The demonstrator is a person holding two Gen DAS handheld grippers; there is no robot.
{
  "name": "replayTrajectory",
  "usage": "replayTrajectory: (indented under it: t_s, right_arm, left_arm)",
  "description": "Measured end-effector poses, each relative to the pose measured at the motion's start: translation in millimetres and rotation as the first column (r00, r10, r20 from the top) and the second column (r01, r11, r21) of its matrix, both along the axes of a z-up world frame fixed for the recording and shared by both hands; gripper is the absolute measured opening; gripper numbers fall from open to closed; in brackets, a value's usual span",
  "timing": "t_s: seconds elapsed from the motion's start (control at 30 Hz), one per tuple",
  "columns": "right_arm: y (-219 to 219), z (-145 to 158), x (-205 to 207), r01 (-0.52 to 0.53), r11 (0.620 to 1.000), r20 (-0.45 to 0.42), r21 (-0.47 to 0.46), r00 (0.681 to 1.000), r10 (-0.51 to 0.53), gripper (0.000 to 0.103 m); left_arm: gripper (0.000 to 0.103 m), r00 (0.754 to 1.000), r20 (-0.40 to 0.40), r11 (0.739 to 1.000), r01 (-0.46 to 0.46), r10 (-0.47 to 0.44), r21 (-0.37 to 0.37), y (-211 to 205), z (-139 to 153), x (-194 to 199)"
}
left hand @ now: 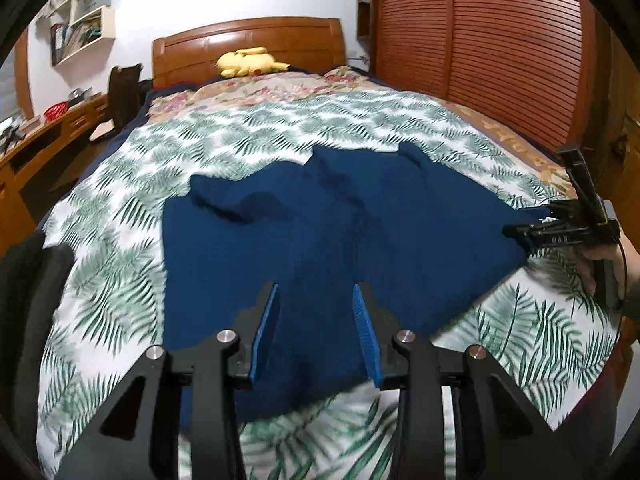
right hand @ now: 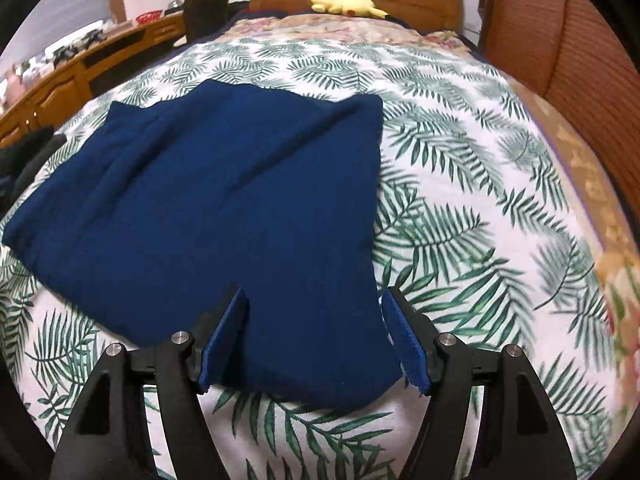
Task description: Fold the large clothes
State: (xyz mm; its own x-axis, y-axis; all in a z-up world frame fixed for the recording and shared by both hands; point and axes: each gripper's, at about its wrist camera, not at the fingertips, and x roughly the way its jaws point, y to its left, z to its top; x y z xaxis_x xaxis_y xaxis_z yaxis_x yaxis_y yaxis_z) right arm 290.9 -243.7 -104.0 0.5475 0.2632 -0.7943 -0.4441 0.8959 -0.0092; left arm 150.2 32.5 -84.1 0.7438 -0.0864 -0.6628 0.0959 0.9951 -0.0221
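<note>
A large navy blue garment (left hand: 320, 220) lies spread on the leaf-print bedspread (left hand: 120, 288); its far edge is rumpled. My left gripper (left hand: 315, 287) hovers over the garment's near edge. Its blue pads stand apart, and the cloth lies flat beneath the gap. My right gripper (left hand: 516, 232), held by a hand (left hand: 608, 256), sits at the garment's right corner. In the right wrist view the garment (right hand: 200, 200) has several lengthwise creases. Its near rounded corner lies between the wide-apart pads of my right gripper (right hand: 315, 294), and neither pad presses on it.
A yellow plush toy (left hand: 250, 62) lies by the wooden headboard (left hand: 248, 36). Slatted wardrobe doors (left hand: 500, 40) stand along the bed's right side. A wooden desk (left hand: 48, 132) runs along the left. Dark clothes (left hand: 24, 300) are piled at the bed's left edge.
</note>
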Motion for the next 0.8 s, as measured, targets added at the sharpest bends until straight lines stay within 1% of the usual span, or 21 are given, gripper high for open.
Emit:
replayTrajectory:
  t_s: [0.1,0.27,0.33,0.63,0.8]
  right_arm:
    - [-3,-6,-2,-0.001,1.0,0.001,0.024,1.0,0.001,0.072]
    - [-5,-22,-2,-0.004,0.998,-0.009,0.059,1.0,0.005,0.073]
    - [-6,-22,-3,-0.003,0.998,-0.003,0.068,1.0,0.003,0.073]
    - [-6,-23,-6,-0.003,0.997,0.019,0.079,1.0,0.002,0.073]
    - [-6,-24,-6,-0.005,0.997,0.017,0.079,1.0,0.004,0.073]
  left_arm:
    - [0.037,0.999,-0.022,0.999,-0.039,0.039,-0.005,12,-6,-10]
    - [0.037,0.993,-0.052,0.994,-0.105,0.106,0.02,33,-16,-22]
    - [0.037,0.989,-0.062,0.991,-0.131,0.132,0.022,41,-21,-24]
    - [0.037,0.976,-0.108,0.981,-0.186,0.19,0.048,48,-42,-23]
    - [0.038,0.973,-0.114,0.979,-0.192,0.199,0.067,46,-45,-27]
